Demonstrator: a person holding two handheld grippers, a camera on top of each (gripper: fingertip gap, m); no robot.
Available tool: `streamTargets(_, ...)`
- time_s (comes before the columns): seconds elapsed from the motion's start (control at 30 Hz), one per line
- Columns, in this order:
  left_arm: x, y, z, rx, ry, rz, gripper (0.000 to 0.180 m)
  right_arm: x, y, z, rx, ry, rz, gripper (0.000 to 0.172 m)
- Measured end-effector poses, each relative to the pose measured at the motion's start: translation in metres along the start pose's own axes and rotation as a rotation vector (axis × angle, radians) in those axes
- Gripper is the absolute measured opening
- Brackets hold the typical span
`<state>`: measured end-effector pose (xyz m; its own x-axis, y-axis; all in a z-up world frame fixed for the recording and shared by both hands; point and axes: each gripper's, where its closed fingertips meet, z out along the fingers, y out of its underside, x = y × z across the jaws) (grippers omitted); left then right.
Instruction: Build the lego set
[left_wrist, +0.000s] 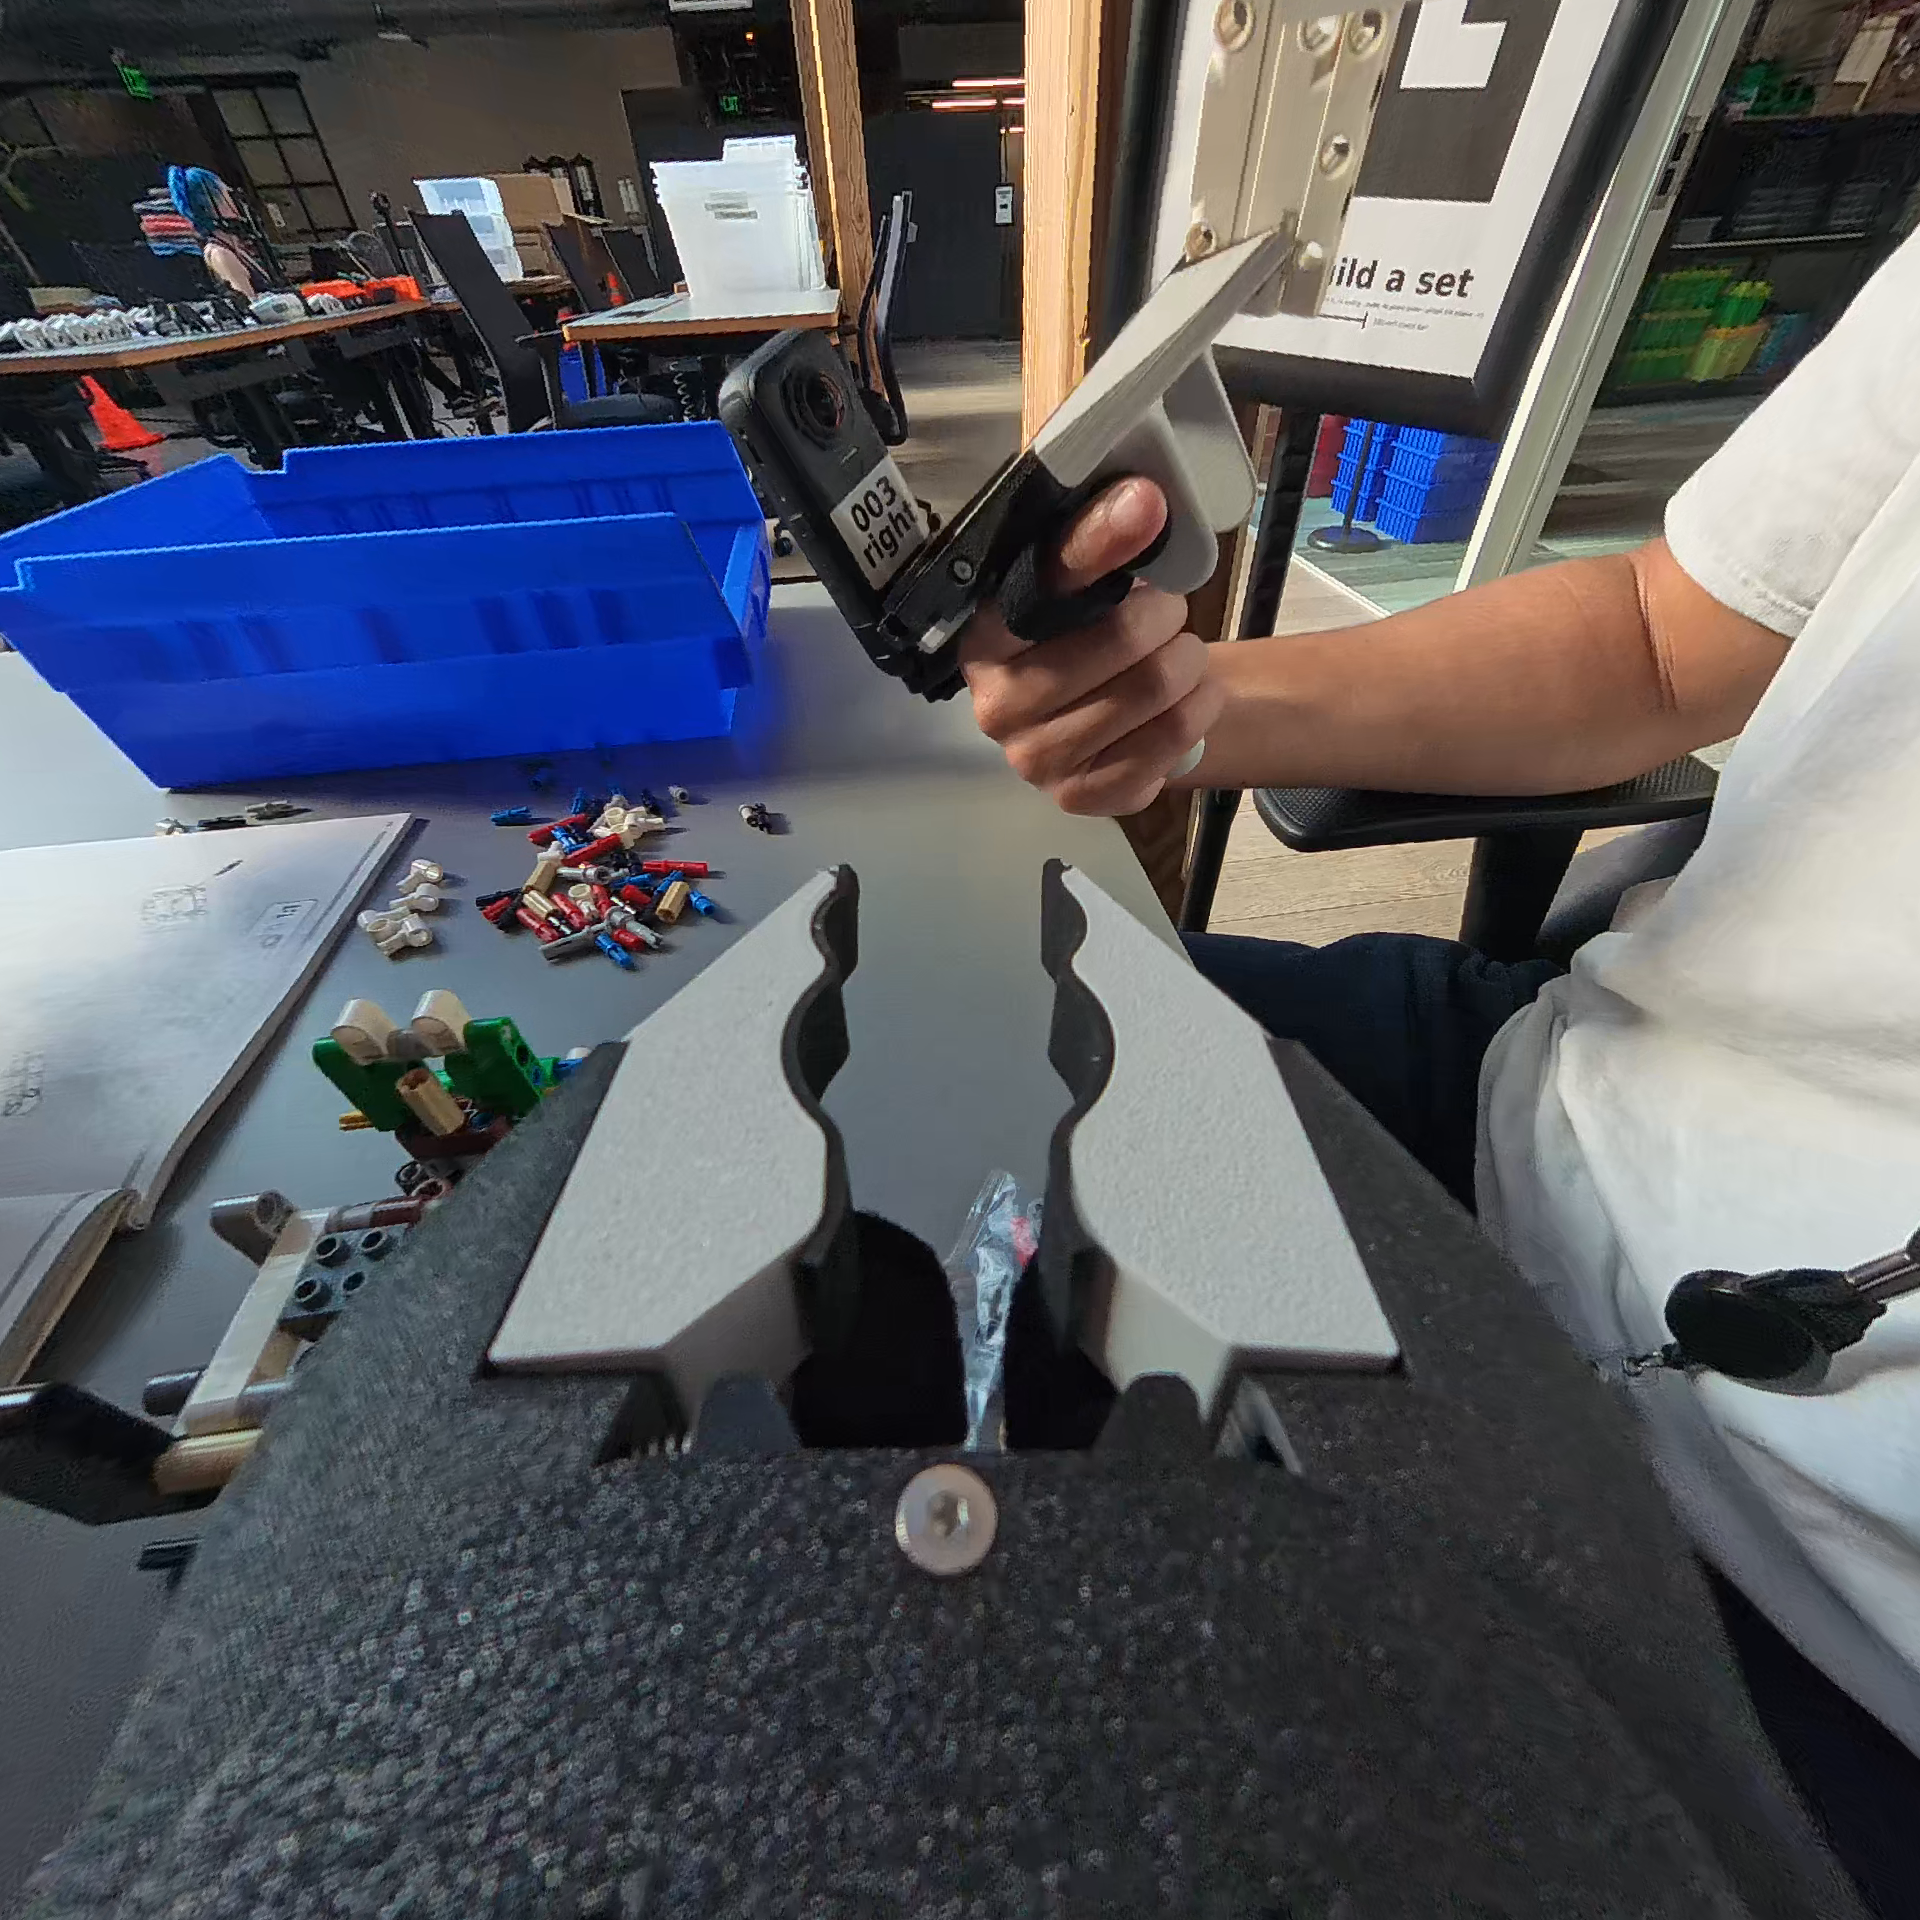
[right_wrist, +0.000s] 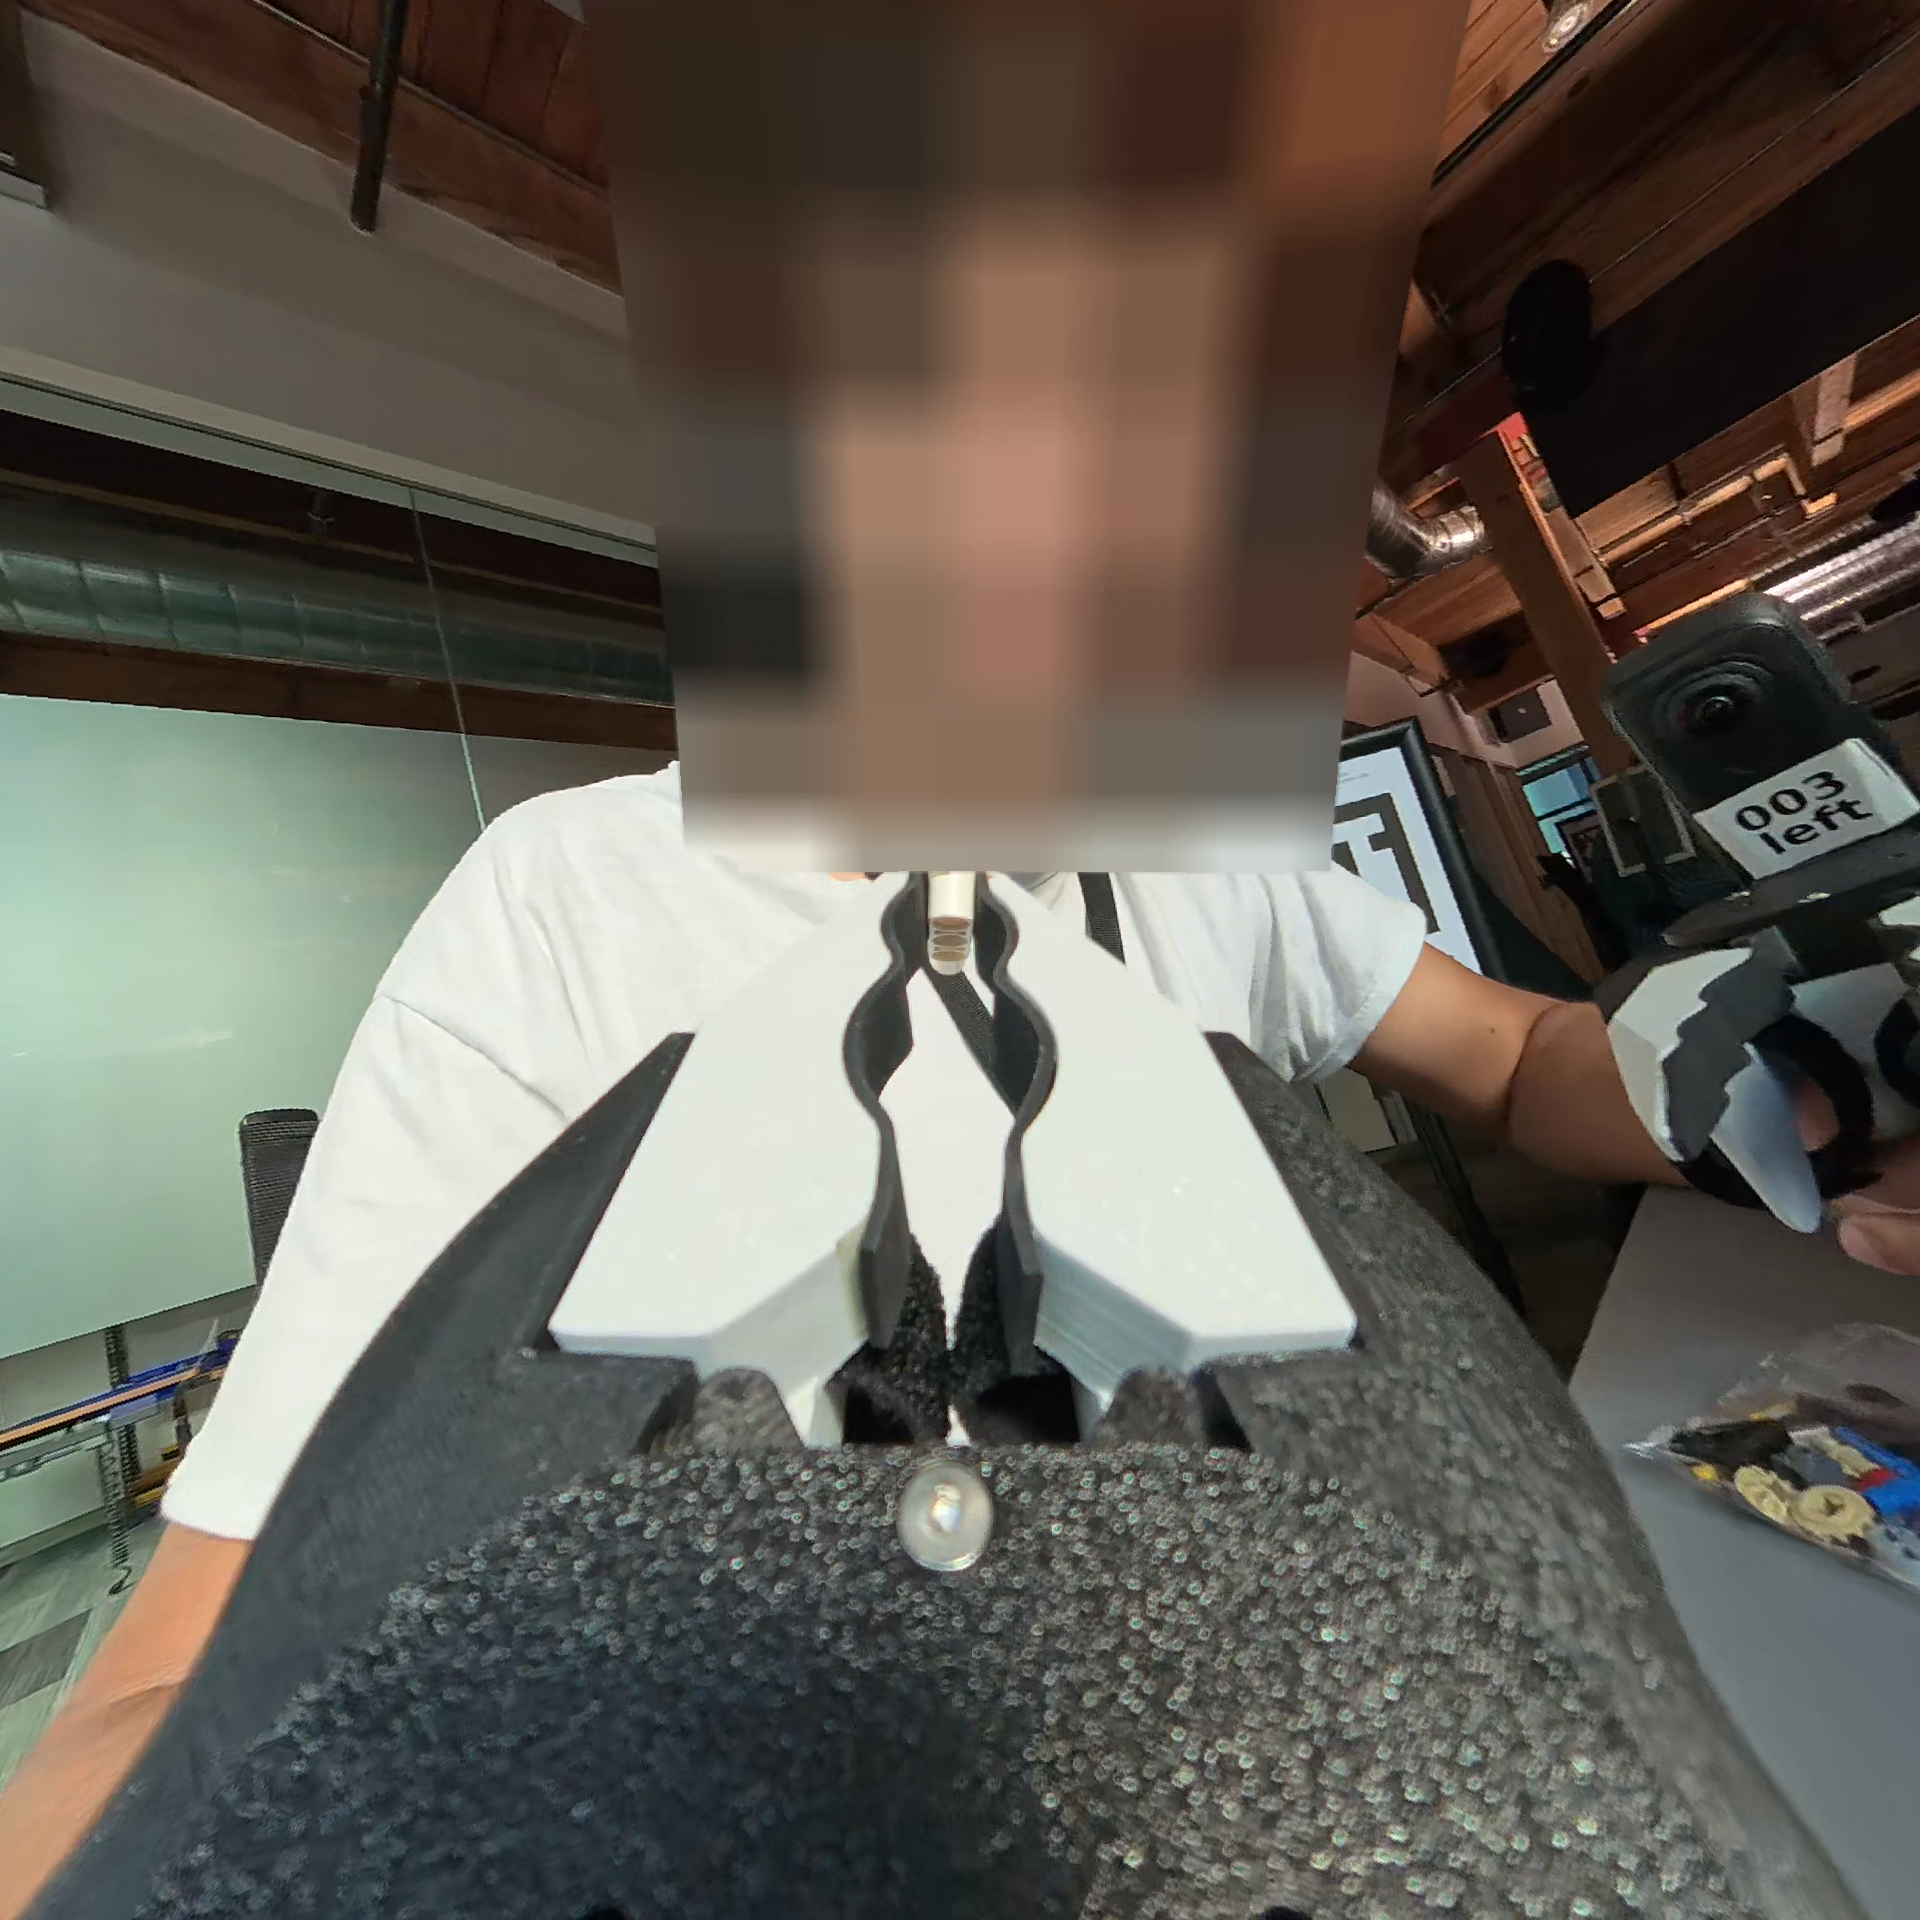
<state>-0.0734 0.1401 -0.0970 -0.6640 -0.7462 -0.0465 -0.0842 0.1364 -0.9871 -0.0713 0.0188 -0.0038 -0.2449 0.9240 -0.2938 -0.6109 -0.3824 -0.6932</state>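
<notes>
White and tan, a small peg sits pinched at the tips of our right gripper, raised toward the person's chest, seemingly for inspection. Our left gripper hovers spread and bare over the grey table, near loose pins.

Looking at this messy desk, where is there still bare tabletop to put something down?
Bare table lies between the blue bin, the scattered pins and the right-hand edge, running under the open left gripper. The left is crowded: open booklet, green build, grey assembly.
</notes>
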Motion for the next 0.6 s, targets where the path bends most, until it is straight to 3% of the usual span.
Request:
streamTargets(0.1, 0.001, -0.001, 0.000, 0.004, 0.021, -0.050, 0.036, 0.026, 0.002, -0.008, -0.040, 0.183, -0.013, 0.006)
streamTargets(0.3, 0.008, 0.011, 0.003, -0.091, 0.117, -0.223, 0.042, 0.090, -0.028, -0.063, -0.025, 0.767, -0.204, 0.006)
streamTargets(0.4, 0.002, 0.013, 0.001, -0.092, 0.113, -0.255, 0.042, 0.101, -0.019, -0.068, -0.137, 0.870, -0.263, 0.006)
streamTargets(0.53, -0.004, 0.013, 0.000, -0.091, 0.088, -0.248, 0.041, 0.123, 0.006, -0.069, -0.281, 0.927, -0.176, 0.006)
streamTargets(0.6, 0.001, 0.011, -0.001, -0.084, 0.127, -0.261, 0.026, 0.132, 0.026, -0.069, -0.402, 0.944, -0.112, 0.006)
